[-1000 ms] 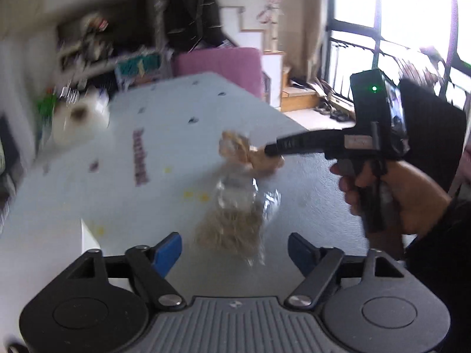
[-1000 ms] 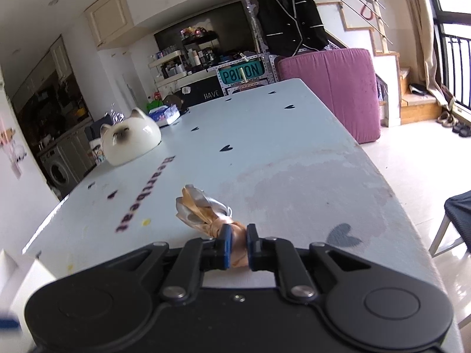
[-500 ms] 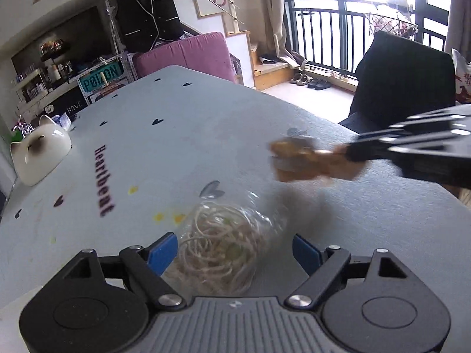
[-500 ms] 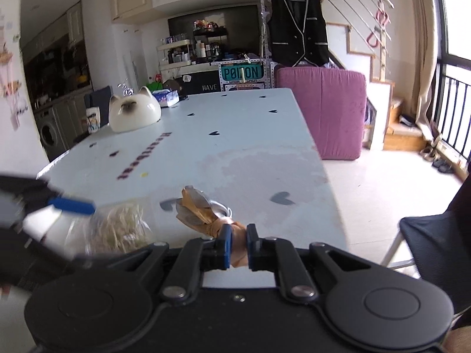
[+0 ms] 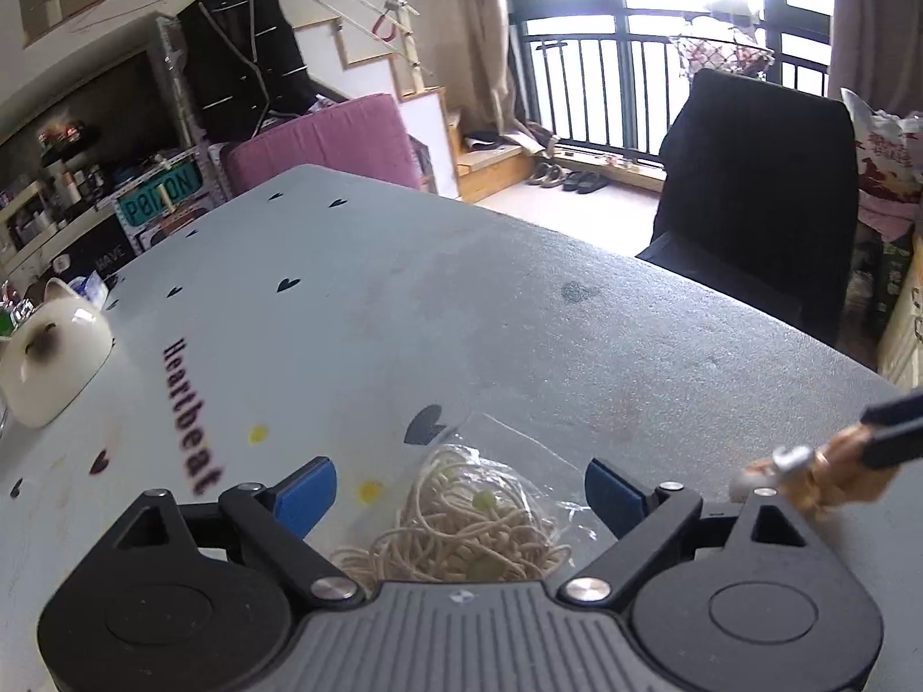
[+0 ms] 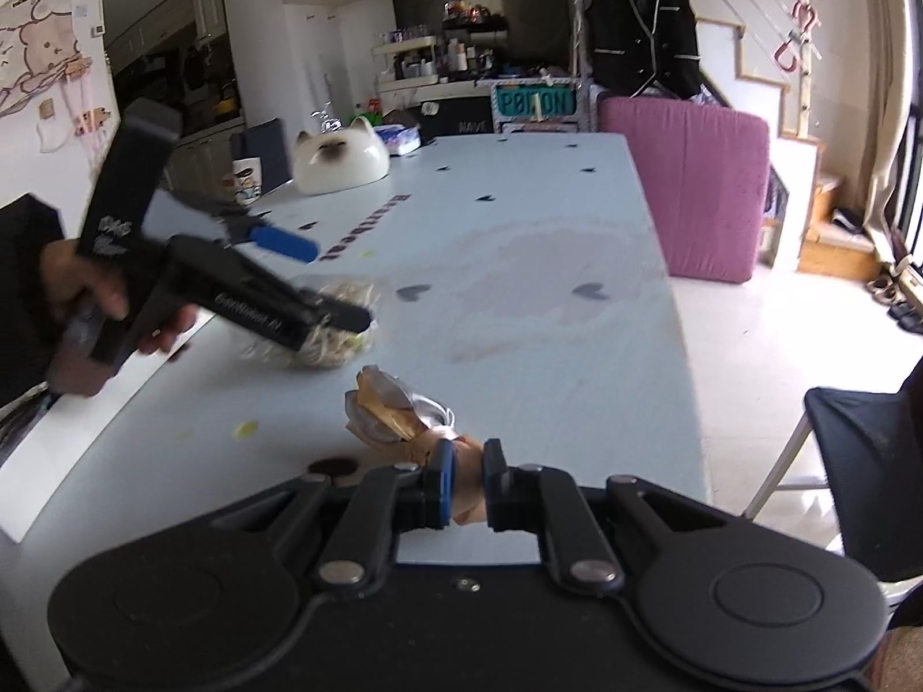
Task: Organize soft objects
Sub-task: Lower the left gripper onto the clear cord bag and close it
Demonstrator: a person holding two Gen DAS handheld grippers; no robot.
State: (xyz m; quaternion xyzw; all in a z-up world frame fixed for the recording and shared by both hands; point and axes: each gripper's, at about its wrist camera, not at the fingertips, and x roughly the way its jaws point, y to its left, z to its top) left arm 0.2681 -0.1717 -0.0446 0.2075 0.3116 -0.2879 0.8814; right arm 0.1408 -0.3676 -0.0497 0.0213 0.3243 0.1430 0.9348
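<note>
A clear plastic bag of cream elastic cords point(image 5: 461, 525) lies on the pale blue table point(image 5: 461, 300), between the blue pads of my left gripper point(image 5: 458, 490). Its jaws are opening and stand wide, with neither pad touching the bag. In the right wrist view the same bag point(image 6: 340, 340) lies under the left gripper point(image 6: 323, 282), which a hand holds. My right gripper point(image 6: 466, 476) is shut on a small tan and silver fabric bundle point(image 6: 398, 409), lifted just over the table's near edge. That bundle point(image 5: 807, 473) also shows at the right of the left wrist view.
A white cat-shaped bowl point(image 6: 340, 161) and a mug point(image 6: 248, 181) stand at the table's far left. A purple cushion point(image 6: 686, 184) leans beyond the far end. A black chair point(image 5: 755, 196) stands by the table's right side, another chair point(image 6: 865, 461) near my right gripper.
My right gripper carried the fabric bundle rightwards, away from the bag. The left gripper closed in over the cord bag, which now sits between its wider-spread pads.
</note>
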